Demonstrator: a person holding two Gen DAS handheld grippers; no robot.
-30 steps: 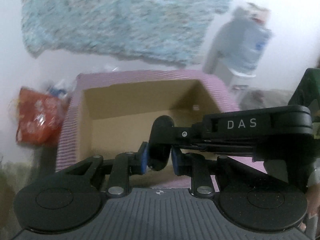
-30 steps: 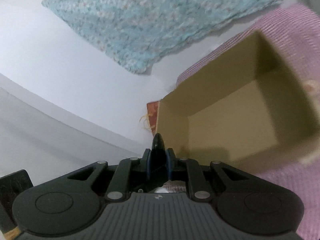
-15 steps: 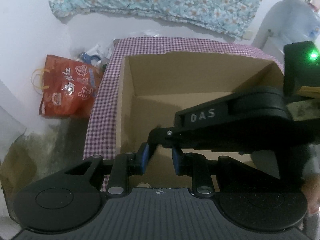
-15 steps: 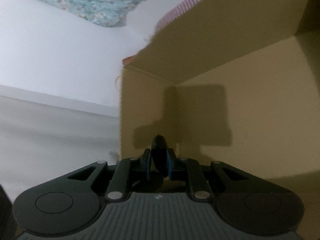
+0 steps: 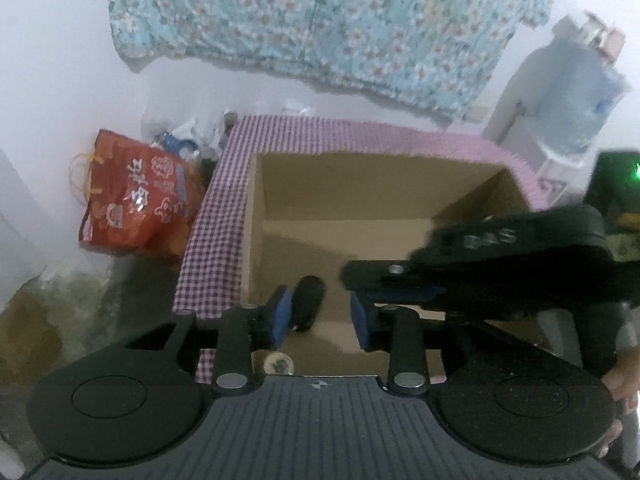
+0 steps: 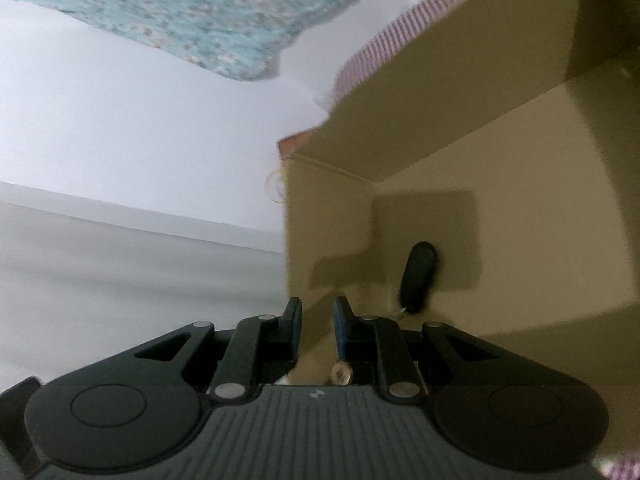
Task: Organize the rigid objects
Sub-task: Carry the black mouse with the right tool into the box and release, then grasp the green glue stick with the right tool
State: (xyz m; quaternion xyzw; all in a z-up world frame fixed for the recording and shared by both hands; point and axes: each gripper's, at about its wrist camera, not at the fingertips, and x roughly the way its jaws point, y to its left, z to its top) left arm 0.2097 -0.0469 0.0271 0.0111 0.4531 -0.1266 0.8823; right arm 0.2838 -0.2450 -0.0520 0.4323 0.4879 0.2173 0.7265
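Note:
A small black oval fob [image 5: 308,304] hangs loose inside the open cardboard box [image 5: 360,200], just beside the left pad of my left gripper [image 5: 322,318]. That gripper's jaws are opening and neither pad presses on the fob. My right gripper [image 5: 350,280] reaches in from the right, its tip over the box. In the right wrist view the fob [image 6: 418,276] is ahead and right of the right gripper [image 6: 317,324], over the box [image 6: 520,200] floor. The right jaws stand a narrow gap apart with nothing between them. Whether the fob rests or falls I cannot tell.
A purple checked cloth [image 5: 208,240] drapes the box's rim. A red printed bag [image 5: 136,200] sits on the floor to its left, against the white wall. A floral cloth [image 5: 340,20] hangs above. A water bottle on a stand [image 5: 576,92] is at the back right.
The fob left both grippers' jaws and is now loose inside the box. The left jaws widened. The right gripper drew back to the right and lower into the box.

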